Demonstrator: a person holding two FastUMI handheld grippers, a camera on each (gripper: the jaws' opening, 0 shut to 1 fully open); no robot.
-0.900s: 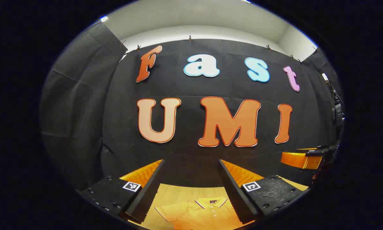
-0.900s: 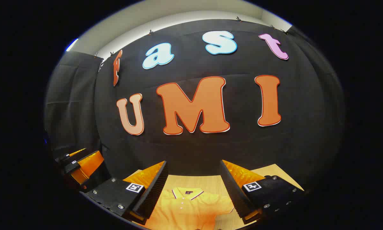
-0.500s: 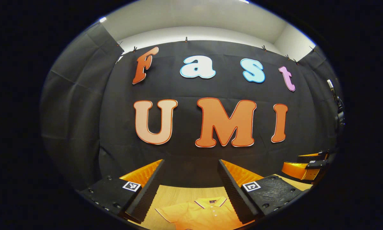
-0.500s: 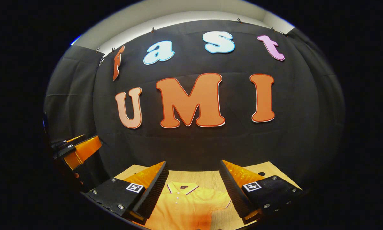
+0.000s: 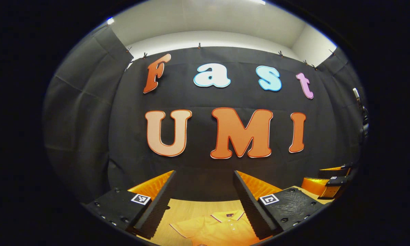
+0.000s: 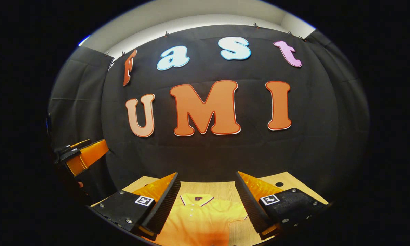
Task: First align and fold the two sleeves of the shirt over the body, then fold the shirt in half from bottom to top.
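Shirt (image 6: 201,218) lies flat at 6 o'clock, sleeves unfolded; I judge nothing done. I hold left gripper (image 5: 203,201) and right gripper (image 6: 207,201) released, empty.

Dim booth, light from ceiling strip (image 5: 205,34) up top; strong fisheye bending at edges; sharp focus, warm glow on table (image 6: 225,189).

Got my left gripper (image 5: 203,191) up in the air with its fingers spread wide, nothing between them. Right gripper (image 6: 207,193) is the same deal, jaws apart and empty, pointing forward. I can see the right one off at the edge of the left gripper view too, roughly level.
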